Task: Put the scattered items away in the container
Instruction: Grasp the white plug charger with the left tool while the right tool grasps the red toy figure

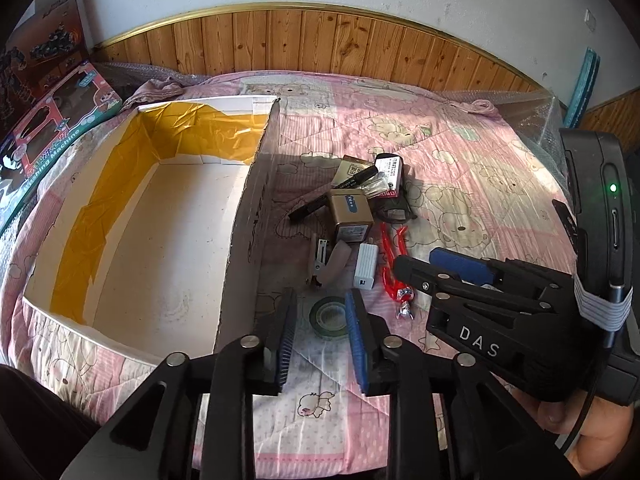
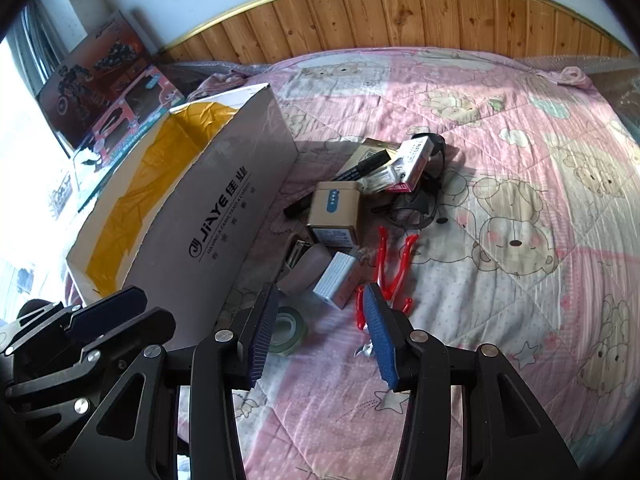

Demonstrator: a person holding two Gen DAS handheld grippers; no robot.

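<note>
Pink bear-print quilt [image 2: 500, 160] bears clutter beside open white cardboard box [image 1: 236, 240], handy for loading. Left gripper [image 1: 320, 340] and right gripper [image 2: 320, 328]: both jaws spread, empty, flanking green tape roll [image 1: 330, 316], likely first pick.

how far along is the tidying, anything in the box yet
Nothing done: the cardboard box looks empty. Nothing in hand: the left gripper and right gripper are open, with the tape roll between the left one's fingers. Left on the quilt: tape, white charger, red clips, gold box, marker.
</note>
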